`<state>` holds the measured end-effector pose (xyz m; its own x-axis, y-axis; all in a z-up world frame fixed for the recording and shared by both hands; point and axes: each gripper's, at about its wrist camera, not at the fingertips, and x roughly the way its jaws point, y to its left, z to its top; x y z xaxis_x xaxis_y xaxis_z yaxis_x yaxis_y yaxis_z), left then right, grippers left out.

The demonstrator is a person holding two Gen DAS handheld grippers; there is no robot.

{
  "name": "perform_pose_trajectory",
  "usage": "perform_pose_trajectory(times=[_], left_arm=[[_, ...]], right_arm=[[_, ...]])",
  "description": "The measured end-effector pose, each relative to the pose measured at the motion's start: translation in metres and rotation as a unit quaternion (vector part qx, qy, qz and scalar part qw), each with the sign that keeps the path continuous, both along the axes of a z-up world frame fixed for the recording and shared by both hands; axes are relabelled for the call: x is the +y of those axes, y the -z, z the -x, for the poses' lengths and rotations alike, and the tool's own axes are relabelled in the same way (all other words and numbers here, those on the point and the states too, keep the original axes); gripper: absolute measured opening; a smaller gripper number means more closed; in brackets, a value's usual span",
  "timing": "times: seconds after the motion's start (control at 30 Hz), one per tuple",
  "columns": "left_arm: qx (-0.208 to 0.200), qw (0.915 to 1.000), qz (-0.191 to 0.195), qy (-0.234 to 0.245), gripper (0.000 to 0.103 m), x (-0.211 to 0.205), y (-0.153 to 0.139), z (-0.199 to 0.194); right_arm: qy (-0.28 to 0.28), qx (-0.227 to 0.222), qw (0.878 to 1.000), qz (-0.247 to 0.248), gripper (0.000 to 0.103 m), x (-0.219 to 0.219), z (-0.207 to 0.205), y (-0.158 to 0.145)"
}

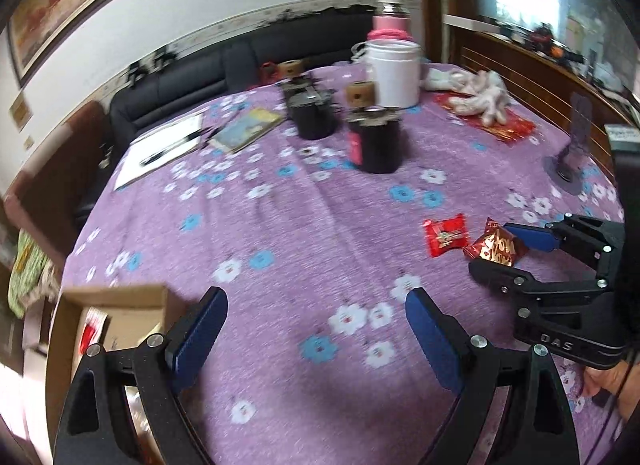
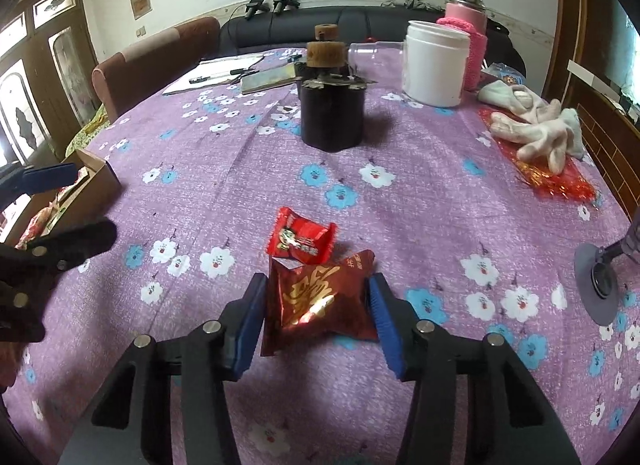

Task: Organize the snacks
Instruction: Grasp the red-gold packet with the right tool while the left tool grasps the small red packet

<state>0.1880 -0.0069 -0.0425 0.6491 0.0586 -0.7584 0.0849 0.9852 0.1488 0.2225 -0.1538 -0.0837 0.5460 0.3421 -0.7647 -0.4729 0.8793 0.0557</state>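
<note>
Pinching the dark red snack packet (image 2: 320, 301) on the purple flowered tablecloth (image 2: 420, 193), the right gripper (image 2: 318, 321) pressed both pads against it. A brighter red packet (image 2: 301, 239) lay just beyond. The left gripper (image 1: 316, 329) gaped empty beside the cardboard box (image 1: 120, 305).

raised letters "das" on the black plastic body of the right gripper (image 1: 496, 251), gold chinese characters on the dark red foil snack packet (image 2: 320, 299), too distorted to read
</note>
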Motion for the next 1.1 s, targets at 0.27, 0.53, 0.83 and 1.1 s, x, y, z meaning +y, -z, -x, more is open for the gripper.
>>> perform_pose_trajectory(times=[0.27,0.53,0.83,1.1], left_arm=[[0.003,0.9910,-0.063,0.118,0.093,-0.059,0.019,-0.022],[0.028,0.9790,-0.071,0.189,0.093,-0.094,0.033,-0.055],[0.055,0.9835,-0.045,0.167,0.083,-0.092,0.044,-0.070],[0.067,0.9856,-0.018,0.154,0.073,-0.088,0.048,-0.075]], right_arm=[[0.046,-0.006,0.998,-0.050,0.049,-0.061,0.021,-0.021],[0.077,-0.001,0.993,-0.091,0.049,-0.104,0.036,-0.029],[0.079,0.002,0.991,-0.109,0.049,-0.114,0.042,-0.030],[0.072,0.004,0.991,-0.117,0.049,-0.106,0.043,-0.029]])
